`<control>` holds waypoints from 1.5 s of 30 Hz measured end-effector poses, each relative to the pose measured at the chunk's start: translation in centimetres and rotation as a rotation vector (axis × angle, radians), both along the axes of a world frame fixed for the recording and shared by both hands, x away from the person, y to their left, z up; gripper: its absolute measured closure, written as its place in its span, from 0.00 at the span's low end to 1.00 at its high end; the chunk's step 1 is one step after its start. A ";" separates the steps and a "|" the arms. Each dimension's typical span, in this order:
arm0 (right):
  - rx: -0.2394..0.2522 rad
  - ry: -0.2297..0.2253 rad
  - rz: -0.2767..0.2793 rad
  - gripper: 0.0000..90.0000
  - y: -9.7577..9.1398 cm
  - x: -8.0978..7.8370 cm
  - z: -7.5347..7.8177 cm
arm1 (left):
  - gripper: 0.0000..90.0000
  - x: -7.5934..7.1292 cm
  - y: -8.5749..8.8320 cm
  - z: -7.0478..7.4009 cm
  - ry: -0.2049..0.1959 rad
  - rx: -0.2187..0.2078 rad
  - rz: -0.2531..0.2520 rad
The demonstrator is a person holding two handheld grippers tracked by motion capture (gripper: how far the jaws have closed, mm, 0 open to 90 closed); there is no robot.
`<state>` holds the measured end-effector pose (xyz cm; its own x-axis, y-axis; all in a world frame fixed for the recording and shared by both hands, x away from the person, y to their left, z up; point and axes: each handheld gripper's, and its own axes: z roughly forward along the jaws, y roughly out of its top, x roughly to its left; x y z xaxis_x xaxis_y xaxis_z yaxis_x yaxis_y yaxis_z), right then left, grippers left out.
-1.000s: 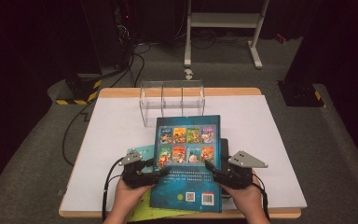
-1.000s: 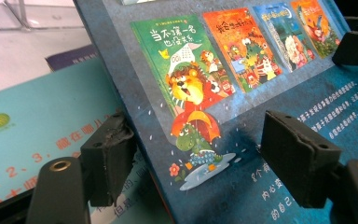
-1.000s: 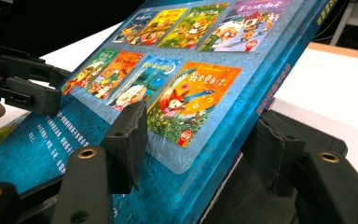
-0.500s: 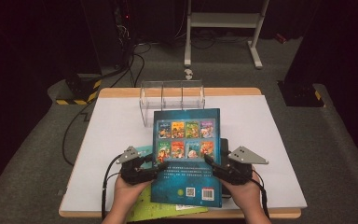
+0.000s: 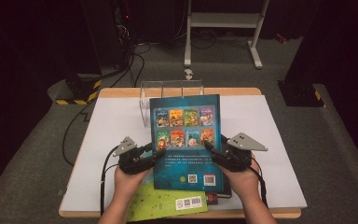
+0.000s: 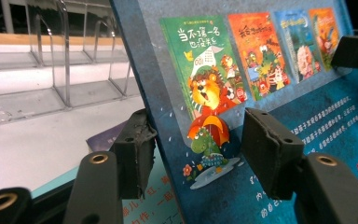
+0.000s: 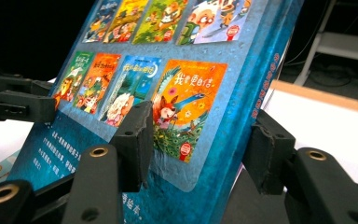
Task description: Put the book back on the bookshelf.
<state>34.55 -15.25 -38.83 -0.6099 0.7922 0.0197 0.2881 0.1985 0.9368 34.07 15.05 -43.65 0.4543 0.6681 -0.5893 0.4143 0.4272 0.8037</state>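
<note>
Glossy card cover on the blue book (image 5: 187, 140) — clear plastic rack (image 5: 168, 91), matt white tabletop (image 5: 107, 135).

Both hands up off the table, forearms in from the near edge. L gripper (image 5: 154, 151) on the book's (image 5: 186, 140) left edge, jaws just closing on it. R gripper (image 5: 210, 150) mirrors it opposite, jaws closing too, tips angled inward.

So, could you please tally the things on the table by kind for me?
Books: 3, namely the blue book held up, the green book and a dark book lying flat.
Clear racks: 1, the rack.
Total: 4.
</note>
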 end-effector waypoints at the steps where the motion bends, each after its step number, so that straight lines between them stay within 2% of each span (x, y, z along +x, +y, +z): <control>1: -0.005 -0.017 -0.007 0.54 0.2 -0.2 0.5 | 0.52 -0.2 0.0 0.3 -0.019 0.007 0.006; 4: 0.005 -0.048 -0.015 0.55 0.4 -0.6 1.2 | 0.54 -0.8 0.1 1.0 -0.072 0.027 0.032; 6: 0.003 -0.061 -0.017 0.55 0.5 -0.6 1.4 | 0.56 -0.9 0.1 1.2 -0.082 0.030 0.038; 7: 0.001 -0.075 -0.023 0.56 0.7 -0.9 1.9 | 0.57 -1.1 0.3 1.5 -0.104 0.032 0.050; 12: 0.009 -0.109 -0.023 0.57 1.2 -1.2 2.5 | 0.61 -1.6 0.6 2.2 -0.157 0.038 0.087; 14: 0.013 -0.118 -0.023 0.58 1.3 -1.3 2.6 | 0.63 -1.6 0.6 2.3 -0.166 0.033 0.097; 18: 0.018 -0.148 -0.027 0.59 1.9 -1.5 3.0 | 0.65 -1.7 0.9 2.8 -0.220 0.054 0.130; 22: 0.011 -0.173 -0.027 0.59 2.4 -1.4 3.2 | 0.65 -1.5 1.4 3.2 -0.253 0.079 0.143; 23: 0.014 -0.177 -0.026 0.59 2.5 -1.2 3.2 | 0.65 -1.4 1.5 3.2 -0.256 0.095 0.141; 26: 0.024 -0.173 -0.023 0.59 2.7 -0.7 3.3 | 0.65 -1.1 1.7 3.4 -0.266 0.103 0.142; 32: -0.001 -0.200 -0.024 0.59 3.6 0.5 3.8 | 0.65 0.3 2.3 3.4 -0.267 0.088 0.158; 38: 0.000 -0.202 -0.022 0.59 4.0 1.3 3.9 | 0.65 0.9 2.5 3.5 -0.269 0.077 0.167; 41: -0.008 -0.200 -0.024 0.59 4.2 1.4 3.5 | 0.65 1.1 2.6 2.9 -0.254 0.066 0.168; 45: -0.013 -0.184 -0.029 0.59 4.1 1.4 2.9 | 0.65 1.2 2.6 2.3 -0.234 0.073 0.162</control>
<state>35.92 -11.12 -35.96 -0.5790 0.8090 -0.1009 0.1177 0.2054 0.9716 35.23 17.60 -41.33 0.4564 0.7797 -0.4288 0.1452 0.4102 0.9004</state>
